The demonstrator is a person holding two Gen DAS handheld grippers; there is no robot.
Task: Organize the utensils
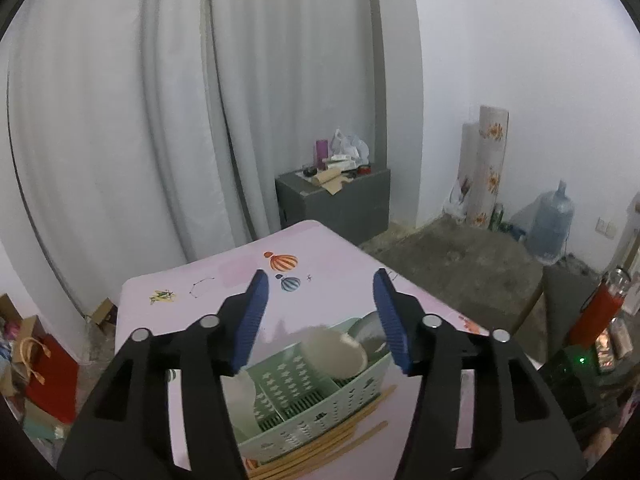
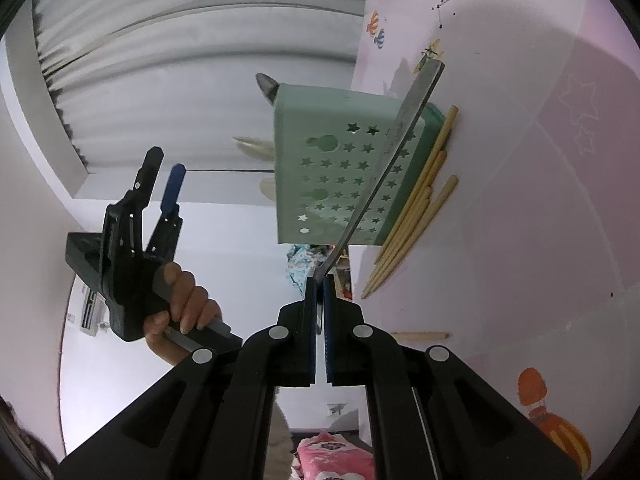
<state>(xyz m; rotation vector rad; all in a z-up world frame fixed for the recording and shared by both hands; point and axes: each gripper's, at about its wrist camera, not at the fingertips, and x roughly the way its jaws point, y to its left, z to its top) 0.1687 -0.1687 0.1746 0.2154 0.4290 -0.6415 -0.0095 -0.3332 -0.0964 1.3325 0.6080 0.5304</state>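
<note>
A mint-green perforated utensil basket (image 1: 320, 412) stands on the pink table (image 1: 224, 292). It holds a beige ladle (image 1: 334, 354) and a grey spoon. Several wooden chopsticks (image 1: 320, 446) lie against its near side. My left gripper (image 1: 320, 316) is open and empty, held above the basket. In the right wrist view, which is rolled sideways, my right gripper (image 2: 319, 280) is shut on a flat metal utensil handle (image 2: 392, 156) that crosses in front of the basket (image 2: 340, 176). The chopsticks (image 2: 416, 200) lie beside it. The left gripper (image 2: 160, 176) shows there, held by a hand.
One loose chopstick (image 2: 420, 336) lies on the table near my right gripper. Beyond the table are white curtains (image 1: 160, 120), a grey cabinet (image 1: 332, 200) with clutter, rolled mats (image 1: 486, 164) and a water jug (image 1: 552, 220). Red bags (image 1: 48, 368) sit on the floor at left.
</note>
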